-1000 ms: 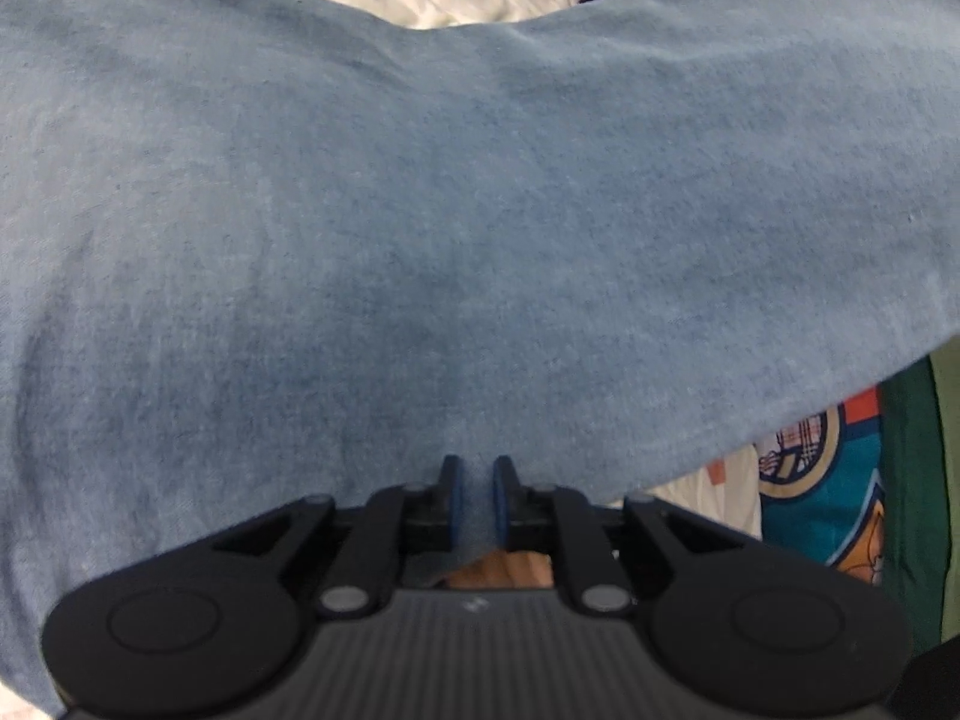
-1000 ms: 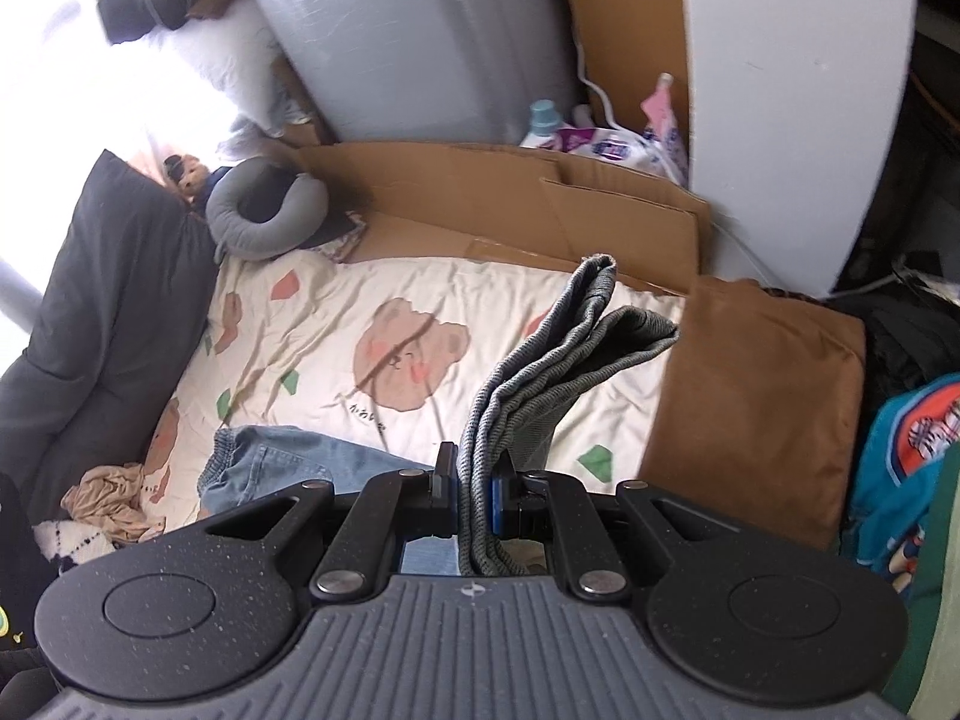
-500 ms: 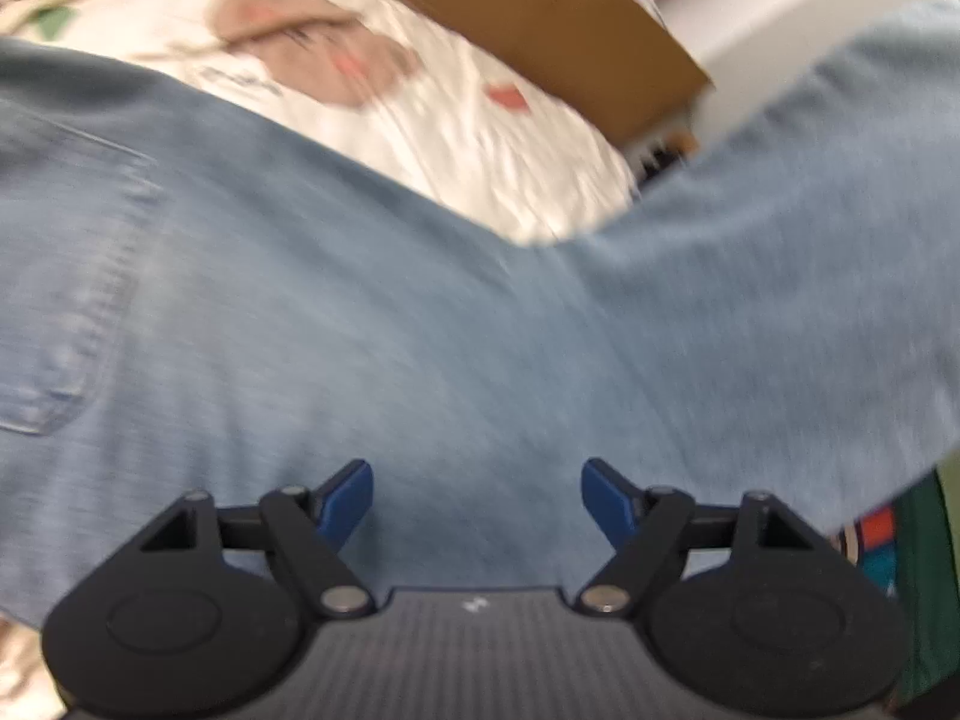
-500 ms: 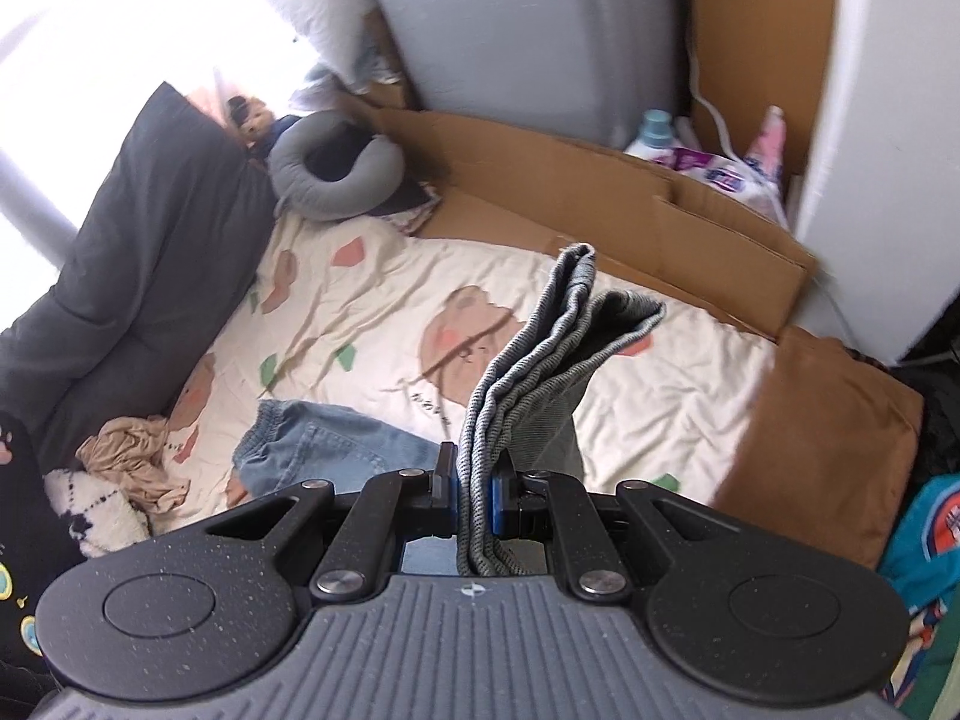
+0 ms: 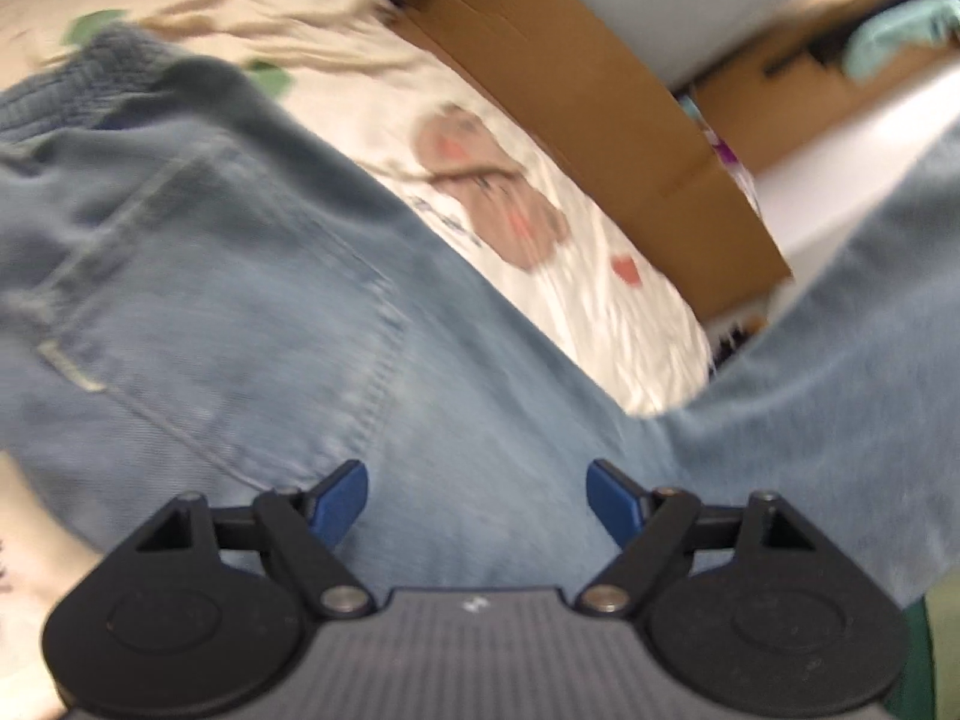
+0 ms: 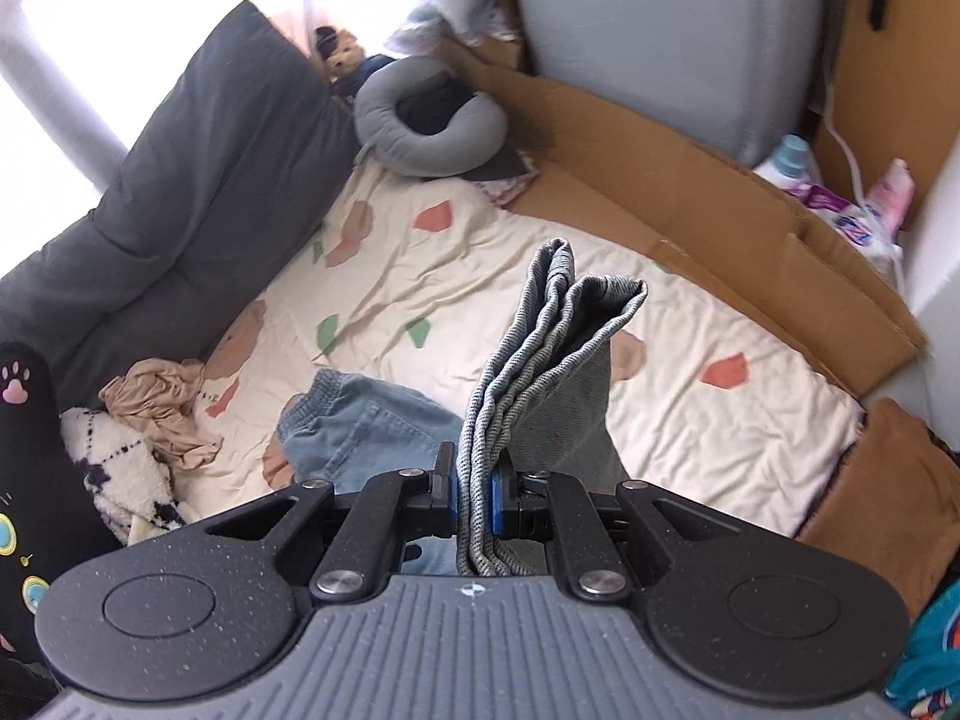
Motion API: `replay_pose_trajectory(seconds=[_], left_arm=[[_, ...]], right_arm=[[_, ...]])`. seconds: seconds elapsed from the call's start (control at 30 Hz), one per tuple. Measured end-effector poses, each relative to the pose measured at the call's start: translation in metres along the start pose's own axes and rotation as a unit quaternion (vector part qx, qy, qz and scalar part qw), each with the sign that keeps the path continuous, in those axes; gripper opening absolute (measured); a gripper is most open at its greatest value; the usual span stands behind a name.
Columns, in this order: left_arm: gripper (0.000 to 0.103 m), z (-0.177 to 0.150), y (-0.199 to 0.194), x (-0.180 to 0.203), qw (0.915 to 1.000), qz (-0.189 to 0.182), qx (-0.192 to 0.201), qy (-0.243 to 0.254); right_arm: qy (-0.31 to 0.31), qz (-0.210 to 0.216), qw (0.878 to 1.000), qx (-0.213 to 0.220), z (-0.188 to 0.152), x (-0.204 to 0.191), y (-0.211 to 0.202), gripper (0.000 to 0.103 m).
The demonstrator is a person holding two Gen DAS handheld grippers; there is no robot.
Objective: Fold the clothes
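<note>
Left wrist view shows my left tongs (image 5: 477, 495) spread wide, their jaws having just opened, with nothing pinched; the jeans (image 5: 240, 300) lie just ahead on the bed (image 5: 540, 180). My right tongs (image 6: 474, 504) are clenched on the jeans' folded leg ends, which stick up between them.

Grey neck pillow (image 6: 429, 123) beside a dark cushion (image 6: 198, 180) — flattened cardboard (image 6: 690, 222) edging the patterned sheet (image 6: 456, 276).
</note>
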State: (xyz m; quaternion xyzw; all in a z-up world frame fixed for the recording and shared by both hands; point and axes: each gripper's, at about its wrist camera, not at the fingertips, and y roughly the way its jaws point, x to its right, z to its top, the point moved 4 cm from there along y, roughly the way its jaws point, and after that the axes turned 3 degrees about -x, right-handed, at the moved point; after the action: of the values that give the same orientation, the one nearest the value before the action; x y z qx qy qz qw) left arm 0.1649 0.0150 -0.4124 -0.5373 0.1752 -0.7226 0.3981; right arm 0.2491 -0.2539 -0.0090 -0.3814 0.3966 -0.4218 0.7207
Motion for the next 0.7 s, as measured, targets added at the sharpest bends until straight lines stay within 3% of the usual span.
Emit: replay_pose_trajectory(seconds=[0.37,0.7], left_arm=[[0.082,0.006,-0.030,-0.038,0.9952,0.006,0.059,-0.078],[0.082,0.011,-0.048,-0.061,0.9899,0.017,0.088,-0.109]], right_arm=[[-0.022,0.026,0.999,-0.027,0.019,-0.049,0.057,0.009],[0.021,0.067,0.997,-0.032,0.012,-0.070,0.144,0.009]])
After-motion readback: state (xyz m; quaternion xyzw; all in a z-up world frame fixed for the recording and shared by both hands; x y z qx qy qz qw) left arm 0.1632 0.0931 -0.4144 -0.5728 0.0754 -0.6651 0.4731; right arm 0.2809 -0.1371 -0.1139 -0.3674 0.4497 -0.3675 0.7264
